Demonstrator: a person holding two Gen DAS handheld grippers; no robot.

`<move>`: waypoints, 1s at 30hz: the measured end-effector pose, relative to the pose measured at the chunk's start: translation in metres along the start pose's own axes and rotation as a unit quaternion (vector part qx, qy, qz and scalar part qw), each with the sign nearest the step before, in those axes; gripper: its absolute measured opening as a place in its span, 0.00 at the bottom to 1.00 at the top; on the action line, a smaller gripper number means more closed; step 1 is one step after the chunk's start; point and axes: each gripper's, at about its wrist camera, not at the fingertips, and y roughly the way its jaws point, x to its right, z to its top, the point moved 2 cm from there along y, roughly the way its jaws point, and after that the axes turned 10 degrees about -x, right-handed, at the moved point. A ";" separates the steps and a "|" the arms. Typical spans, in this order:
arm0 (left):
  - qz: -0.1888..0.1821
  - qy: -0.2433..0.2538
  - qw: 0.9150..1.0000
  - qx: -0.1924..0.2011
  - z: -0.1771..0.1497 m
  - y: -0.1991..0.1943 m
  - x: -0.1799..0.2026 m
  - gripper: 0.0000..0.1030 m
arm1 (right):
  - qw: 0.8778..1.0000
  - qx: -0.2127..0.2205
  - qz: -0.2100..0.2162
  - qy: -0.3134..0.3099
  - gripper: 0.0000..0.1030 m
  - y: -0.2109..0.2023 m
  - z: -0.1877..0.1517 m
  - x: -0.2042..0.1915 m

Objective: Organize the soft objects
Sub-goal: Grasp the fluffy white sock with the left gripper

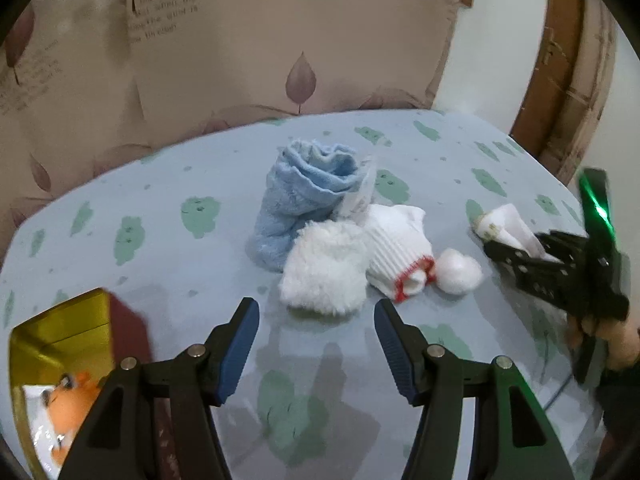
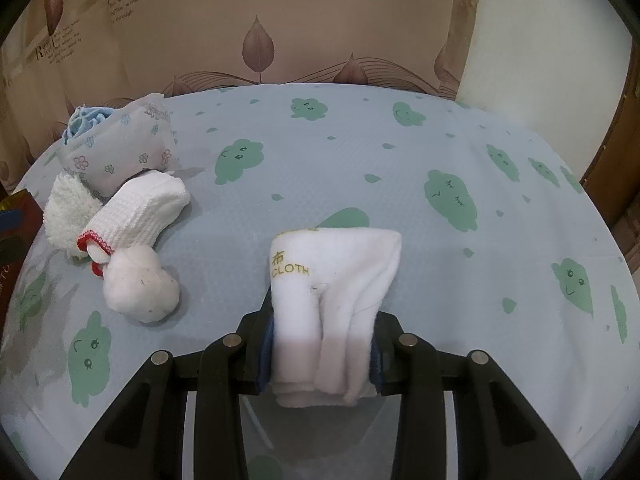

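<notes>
My left gripper point(image 1: 316, 308) hangs open over the table, nothing between its blue pads. Just beyond it lie a fluffy white cloth point(image 1: 324, 276), a rolled light-blue towel point(image 1: 304, 196), a white sock with red trim point(image 1: 396, 248) and a white ball-shaped wad point(image 1: 458, 270). My right gripper point(image 2: 323, 316) is shut on a folded white cloth point(image 2: 336, 272) lettered "CLOTH", which sticks out ahead of the fingers. In the left wrist view that gripper point(image 1: 508, 236) and its cloth point(image 1: 504, 222) are at the right. The right wrist view shows the pile at left: sock point(image 2: 140, 212), wad point(image 2: 140, 288).
The round table point(image 2: 400, 168) wears a blue cover with green clouds. A gold-lined box point(image 1: 64, 332) holding an orange toy point(image 1: 76, 396) stands at its near left. A flowered tissue packet point(image 2: 120, 144) leans on the towel. A leaf-print wall hanging is behind, a wooden door point(image 1: 560, 60) at right.
</notes>
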 end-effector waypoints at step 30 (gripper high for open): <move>0.008 -0.029 1.000 -0.007 0.004 0.018 0.016 0.30 | 1.000 -0.001 0.004 0.000 0.36 0.001 0.002 0.000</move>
